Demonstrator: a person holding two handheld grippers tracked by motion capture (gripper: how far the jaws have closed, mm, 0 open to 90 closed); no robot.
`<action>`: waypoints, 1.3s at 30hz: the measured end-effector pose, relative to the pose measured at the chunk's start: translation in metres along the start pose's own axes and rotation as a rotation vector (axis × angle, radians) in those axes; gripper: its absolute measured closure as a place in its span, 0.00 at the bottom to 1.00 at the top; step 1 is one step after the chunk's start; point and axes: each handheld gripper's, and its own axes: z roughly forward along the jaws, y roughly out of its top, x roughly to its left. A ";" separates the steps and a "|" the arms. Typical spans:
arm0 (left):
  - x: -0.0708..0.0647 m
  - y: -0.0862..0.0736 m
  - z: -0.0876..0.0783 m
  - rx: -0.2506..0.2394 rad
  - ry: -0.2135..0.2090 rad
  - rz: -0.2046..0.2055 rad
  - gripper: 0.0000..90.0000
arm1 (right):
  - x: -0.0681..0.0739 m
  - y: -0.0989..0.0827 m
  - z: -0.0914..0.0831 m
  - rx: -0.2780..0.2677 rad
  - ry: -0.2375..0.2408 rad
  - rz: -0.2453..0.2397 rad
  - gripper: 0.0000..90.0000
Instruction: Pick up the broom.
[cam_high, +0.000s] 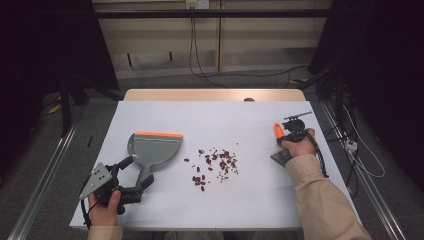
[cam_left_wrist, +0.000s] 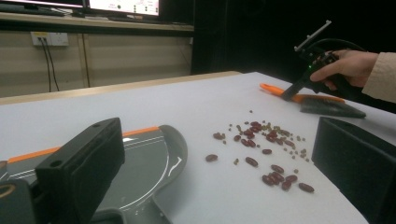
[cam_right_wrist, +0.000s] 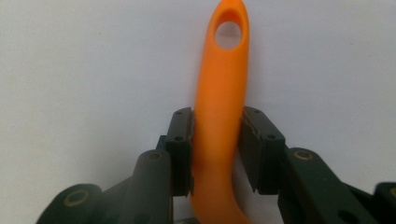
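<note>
A hand brush (cam_high: 281, 145) with an orange handle (cam_right_wrist: 219, 121) lies flat at three o'clock; its handle points toward twelve.

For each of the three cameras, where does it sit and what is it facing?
High view: above the table's near edge, looking forward and down; both forearms enter from below.
Left gripper view: on the left claw, looking low across dustpan and beans toward the right hand.
Right gripper view: on the right claw, looking down its jaws, shut on the brush handle.
High and left views share the beans.
</note>
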 end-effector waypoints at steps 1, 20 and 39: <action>0.000 0.000 0.002 0.000 -0.007 0.004 0.03 | 0.001 0.000 0.000 0.001 -0.006 0.006 0.77; -0.001 0.002 -0.008 -0.016 0.017 0.003 0.03 | -0.002 -0.006 -0.011 -0.100 0.059 0.027 0.78; -0.021 0.020 0.009 -0.030 -0.025 0.037 0.03 | -0.002 -0.030 -0.083 -0.498 0.277 0.045 0.78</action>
